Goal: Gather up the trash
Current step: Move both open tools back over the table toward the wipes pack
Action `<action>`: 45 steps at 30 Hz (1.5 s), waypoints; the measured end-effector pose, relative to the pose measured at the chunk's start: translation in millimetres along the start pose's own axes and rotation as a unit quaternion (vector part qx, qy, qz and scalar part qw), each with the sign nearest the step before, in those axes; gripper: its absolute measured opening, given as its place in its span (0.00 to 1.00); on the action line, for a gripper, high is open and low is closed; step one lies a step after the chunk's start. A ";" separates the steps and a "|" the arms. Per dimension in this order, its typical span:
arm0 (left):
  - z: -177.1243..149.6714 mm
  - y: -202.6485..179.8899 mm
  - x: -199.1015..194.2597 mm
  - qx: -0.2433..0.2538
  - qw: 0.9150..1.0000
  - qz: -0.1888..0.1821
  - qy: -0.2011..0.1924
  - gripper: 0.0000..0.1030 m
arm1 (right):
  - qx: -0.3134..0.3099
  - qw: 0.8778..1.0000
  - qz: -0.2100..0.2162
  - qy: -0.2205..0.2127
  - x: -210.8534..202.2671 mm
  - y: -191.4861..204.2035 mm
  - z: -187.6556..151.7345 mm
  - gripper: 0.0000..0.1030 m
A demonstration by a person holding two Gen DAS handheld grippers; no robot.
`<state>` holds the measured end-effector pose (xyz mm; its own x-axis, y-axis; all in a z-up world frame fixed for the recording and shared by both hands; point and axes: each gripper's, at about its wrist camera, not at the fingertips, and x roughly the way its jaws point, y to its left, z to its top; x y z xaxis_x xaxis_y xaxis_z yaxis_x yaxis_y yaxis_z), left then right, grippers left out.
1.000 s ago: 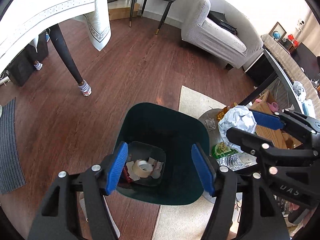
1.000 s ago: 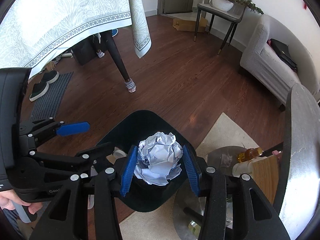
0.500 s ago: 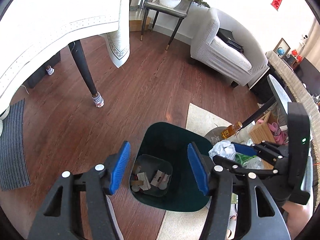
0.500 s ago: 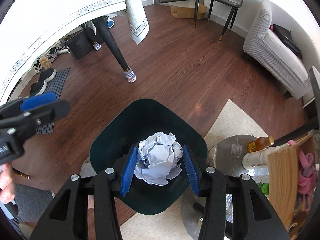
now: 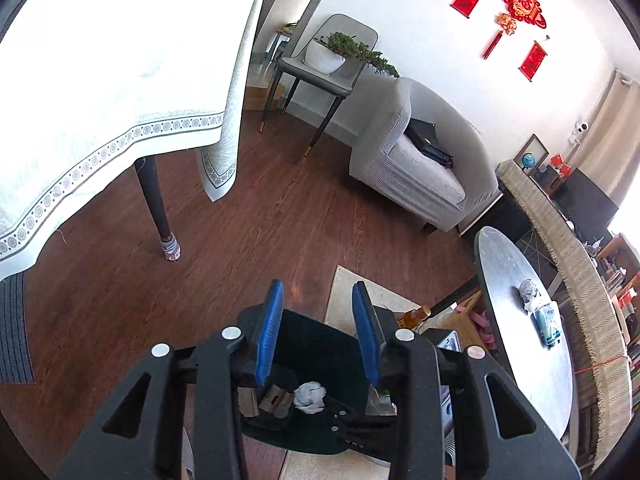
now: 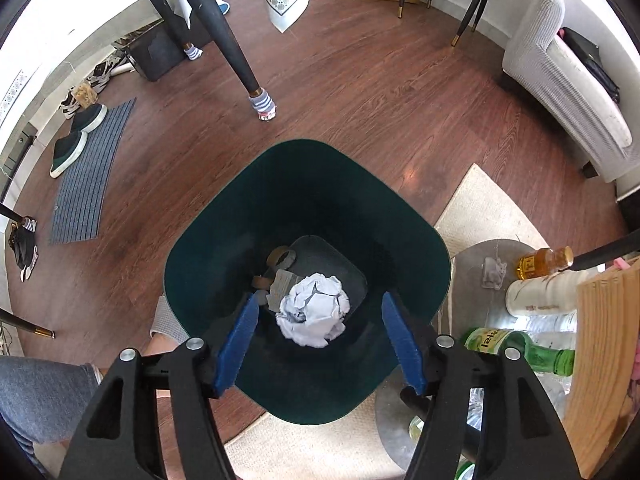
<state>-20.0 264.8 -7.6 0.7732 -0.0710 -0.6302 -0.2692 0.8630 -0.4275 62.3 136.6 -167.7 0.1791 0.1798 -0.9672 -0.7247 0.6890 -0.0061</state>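
Note:
A dark green trash bin (image 6: 208,248) stands on the wood floor by a rug. A crumpled white paper ball (image 6: 314,309) lies at its bottom among cardboard scraps; it also shows in the left wrist view (image 5: 310,397). My right gripper (image 6: 318,344) is open and empty just above the bin's near rim. My left gripper (image 5: 318,332) is open and empty, higher up over the bin (image 5: 320,344). More crumpled trash (image 5: 528,290) and a blue packet (image 5: 547,322) lie on the oval grey table (image 5: 516,344).
A low round shelf (image 6: 476,256) right of the bin holds bottles (image 6: 540,264) and a green bottle (image 6: 520,350). A wooden box (image 6: 600,344) is at right. A clothed dining table (image 5: 100,80), its leg (image 6: 228,40), a grey armchair (image 5: 416,164), doormat (image 6: 88,176) and shoes surround.
My right gripper opened and the paper ball dropped into the bin. My left gripper rose and tilted up toward the room, its jaws narrower than before.

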 end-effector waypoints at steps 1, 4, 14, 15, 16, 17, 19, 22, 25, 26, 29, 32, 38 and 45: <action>0.9 -2.0 -2.8 0.004 1.000 0.001 -0.004 0.32 | 0.000 1.000 -0.001 0.002 1.8 -0.2 -1.1 0.65; 3.9 -5.1 -8.5 0.004 1.000 -0.002 -0.013 0.32 | 0.001 1.000 0.004 0.003 1.6 -0.1 -3.6 0.65; 17.5 -21.9 -22.0 0.013 0.999 -0.007 -0.044 0.32 | -0.016 0.996 0.043 -0.078 -59.2 0.9 -7.1 0.65; 20.3 -23.9 -25.4 0.013 0.999 -0.011 -0.050 0.32 | -0.017 0.995 0.047 -0.088 -67.1 0.7 -6.7 0.65; 22.7 -26.9 -29.0 0.013 0.998 -0.015 -0.056 0.32 | -0.020 0.993 0.052 -0.100 -76.2 0.5 -7.4 0.64; 24.7 -29.1 -33.0 0.015 0.998 -0.017 -0.061 0.32 | -0.023 0.992 0.056 -0.114 -85.8 0.1 -8.4 0.59; 27.9 -35.9 -40.6 0.019 0.997 -0.021 -0.073 0.32 | -0.026 0.988 0.058 -0.141 -105.4 -1.5 -11.1 0.56; 29.7 -47.7 -45.7 0.020 0.996 -0.028 -0.083 0.32 | -0.026 0.982 0.052 -0.181 -135.9 -8.3 -16.8 0.51; 28.0 -62.2 -42.0 0.026 0.996 -0.036 -0.083 0.32 | -0.016 0.976 0.045 -0.213 -162.7 -25.3 -24.9 0.50; 27.0 -68.3 -39.5 0.029 0.996 -0.038 -0.081 0.32 | -0.012 0.975 0.042 -0.220 -170.8 -31.5 -27.6 0.50; 19.9 -89.2 -26.6 0.041 0.996 -0.047 -0.068 0.32 | 0.002 0.971 0.031 -0.237 -191.0 -56.9 -37.1 0.50; 10.1 -112.4 -11.1 0.054 0.996 -0.057 -0.049 0.38 | 0.015 0.969 0.022 -0.246 -202.2 -76.6 -42.9 0.50; -5.9 -154.6 15.0 0.079 0.993 -0.079 -0.024 0.47 | 0.052 0.965 -0.010 -0.256 -220.5 -131.4 -69.0 0.50; -19.4 -193.8 45.8 0.086 0.992 -0.094 0.004 0.56 | 0.078 0.962 -0.035 -0.260 -231.9 -180.3 -96.7 0.50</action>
<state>56.4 84.6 33.8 0.7959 -0.2421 -0.5549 -0.0185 0.9064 -0.4220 87.1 -97.2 33.2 0.5618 0.4282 -0.7079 -0.5971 0.8021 0.0113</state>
